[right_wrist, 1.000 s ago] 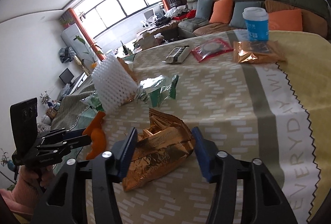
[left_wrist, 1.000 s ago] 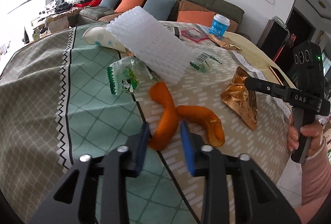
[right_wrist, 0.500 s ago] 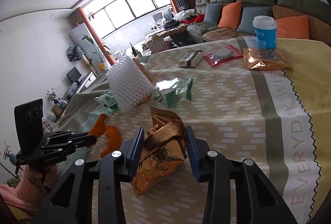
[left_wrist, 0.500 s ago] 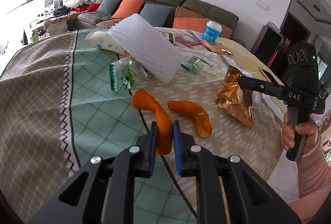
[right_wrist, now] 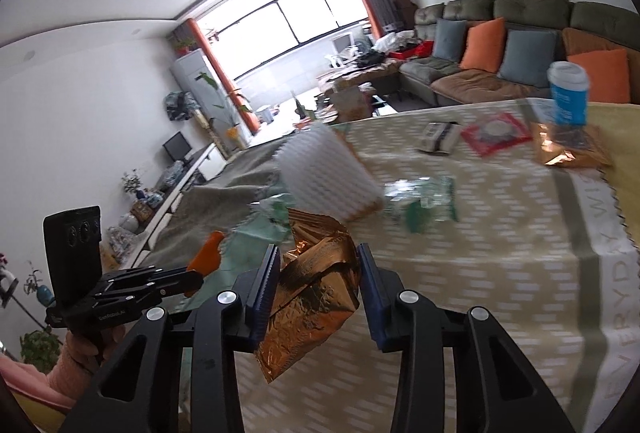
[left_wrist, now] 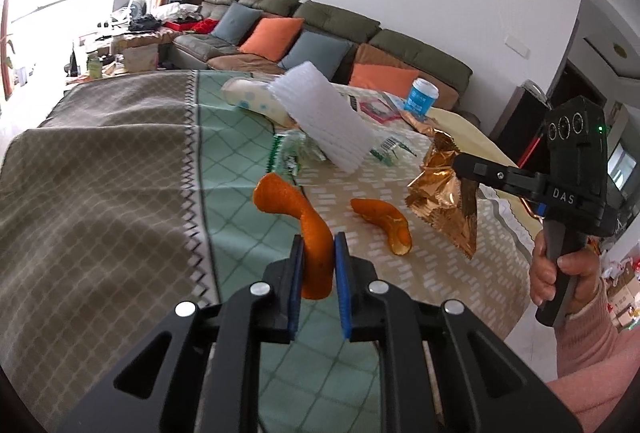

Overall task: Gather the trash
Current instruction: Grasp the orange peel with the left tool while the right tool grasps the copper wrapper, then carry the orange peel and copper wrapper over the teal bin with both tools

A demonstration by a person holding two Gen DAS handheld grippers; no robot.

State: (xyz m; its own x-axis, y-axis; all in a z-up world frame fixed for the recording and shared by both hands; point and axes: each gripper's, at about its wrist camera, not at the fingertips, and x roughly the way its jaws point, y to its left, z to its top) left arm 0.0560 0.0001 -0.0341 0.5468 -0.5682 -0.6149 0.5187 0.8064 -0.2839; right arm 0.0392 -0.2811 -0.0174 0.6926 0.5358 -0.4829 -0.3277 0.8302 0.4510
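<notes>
Here orange peel (left_wrist: 316, 245) fills left gripper (left_wrist: 317, 253)

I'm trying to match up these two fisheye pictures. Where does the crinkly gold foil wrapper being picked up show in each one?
Left wrist view: the gold foil wrapper hangs at right of centre, pinched by the right gripper, above the tablecloth.
Right wrist view: the same wrapper sits low in the middle, between the blue pads.
Shared landmark: the white foam net sleeve, beyond the wrapper in both.
</notes>
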